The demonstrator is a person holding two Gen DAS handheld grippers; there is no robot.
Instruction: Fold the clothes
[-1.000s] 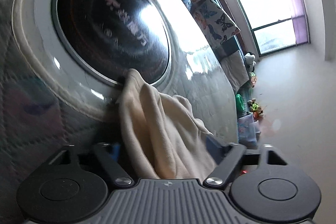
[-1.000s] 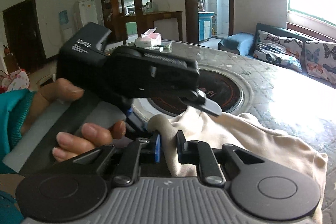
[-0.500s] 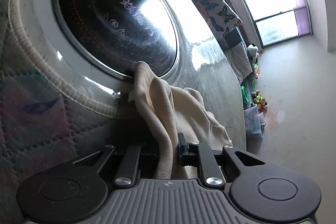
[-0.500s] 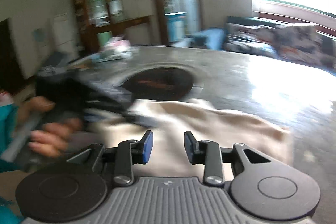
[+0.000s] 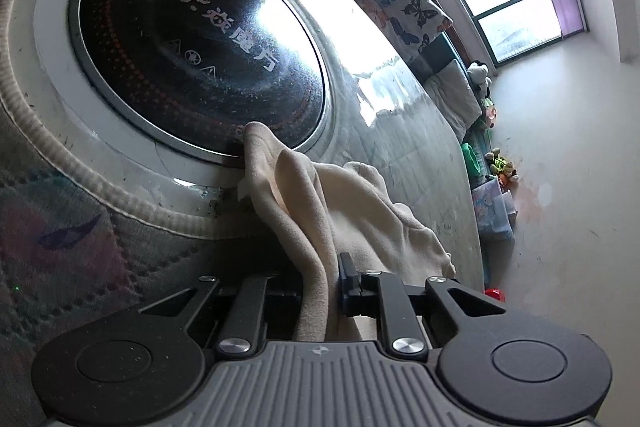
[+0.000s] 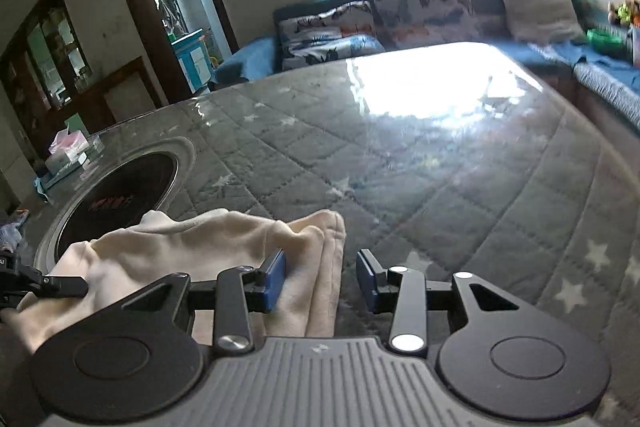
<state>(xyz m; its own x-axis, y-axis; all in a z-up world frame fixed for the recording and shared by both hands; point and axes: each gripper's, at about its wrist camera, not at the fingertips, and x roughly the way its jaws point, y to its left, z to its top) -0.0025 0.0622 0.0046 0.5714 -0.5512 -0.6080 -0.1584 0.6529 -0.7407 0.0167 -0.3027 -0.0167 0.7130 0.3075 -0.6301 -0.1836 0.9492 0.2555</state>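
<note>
Left gripper (image 5: 320, 283) clamps cream cloth (image 5: 340, 203); right view alone shows right gripper (image 6: 320, 279) opening astride its edge

Probably a home living room: cushioned sofa (image 6: 420, 15), quilted table (image 6: 400, 167), toys (image 5: 502, 165).

A round black cooktop (image 6: 120, 195) is sitting in the quilted surface (image 6: 440, 179) at left; butterfly cushions (image 6: 420, 7) are lying far off, a tissue box (image 6: 68, 145) far left.
</note>
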